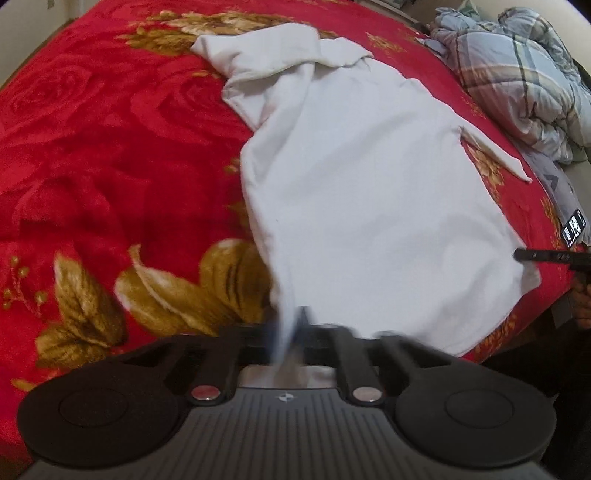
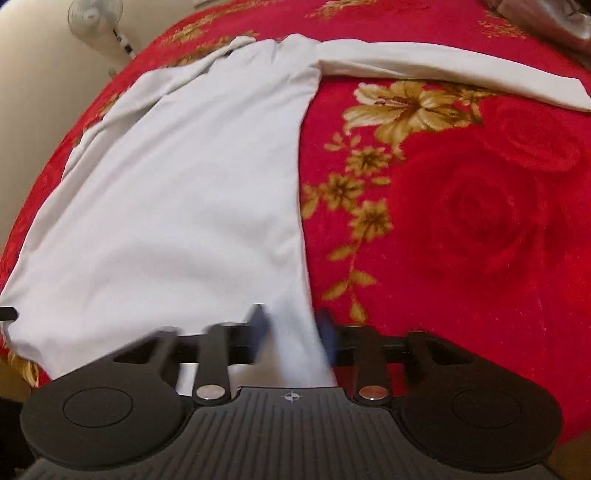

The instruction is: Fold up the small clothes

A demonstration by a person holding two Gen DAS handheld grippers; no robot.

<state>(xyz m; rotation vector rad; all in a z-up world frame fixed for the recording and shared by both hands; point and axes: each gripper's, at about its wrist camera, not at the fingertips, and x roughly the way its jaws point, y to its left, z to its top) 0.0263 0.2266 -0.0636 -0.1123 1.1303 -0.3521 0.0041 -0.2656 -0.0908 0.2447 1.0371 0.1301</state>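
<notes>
A white long-sleeved garment (image 1: 369, 184) lies spread on a red floral blanket (image 1: 110, 147), its sleeves bunched at the far end. My left gripper (image 1: 293, 328) is shut on the garment's near hem, with cloth pinched between its blurred fingers. In the right wrist view the garment (image 2: 184, 184) fills the left half and one sleeve (image 2: 443, 70) stretches away to the right. My right gripper (image 2: 291, 328) holds the near hem corner; its fingers are blurred and cloth fills the space between them. The right gripper (image 1: 521, 254) also shows at the garment's right edge.
A crumpled plaid quilt (image 1: 517, 74) lies at the blanket's far right, and a phone (image 1: 574, 227) rests beside it. A standing fan (image 2: 96, 18) stands beyond the bed. The red blanket (image 2: 480, 221) extends wide to the garment's right.
</notes>
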